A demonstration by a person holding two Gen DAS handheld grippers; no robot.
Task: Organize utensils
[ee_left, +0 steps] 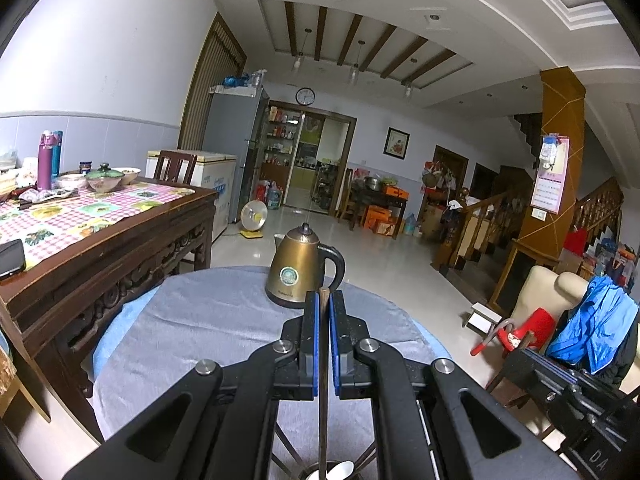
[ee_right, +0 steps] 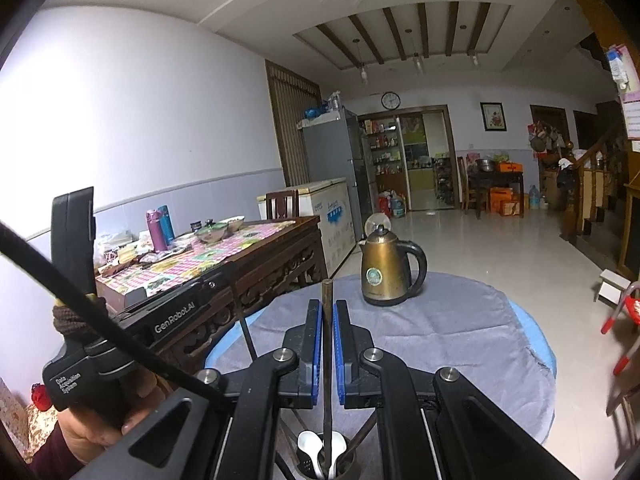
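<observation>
Clamping a thin dark chopstick (ee_left: 323, 360) between its blue pads, my left gripper (ee_left: 323, 300) has its jaws drawn together on the stick. The tip pokes out just past my fingertips, and the shaft runs back between the pads and down toward me. Below and behind those jaws, at the bottom edge of the left wrist view, sits the rim of a utensil holder (ee_left: 308, 474) with a white spoon (ee_left: 340, 471) in it.

My right gripper (ee_right: 328, 308) is likewise closed on a second chopstick (ee_right: 327, 360), upright between the pads, its top end rising above my fingertips. Its lower end drops into the utensil holder (ee_right: 348, 465) directly beneath these jaws, where two white spoons (ee_right: 310, 446) rest with their bowls up, along with other dark sticks leaning at the sides.

Ahead of both pairs of jaws lies a round table under a grey cloth (ee_right: 460, 340), and beyond my fingertips stands a bronze kettle (ee_right: 386, 272) with a black handle, slightly right of the right jaws. From the left jaws the kettle (ee_left: 298, 270) sits just past the tips, a little left. Left of my right jaws, a hand (ee_right: 92, 436) grips the handle of the left gripper's body. Farther left stands a carved wooden table (ee_left: 104, 252) with a checked cloth.
</observation>
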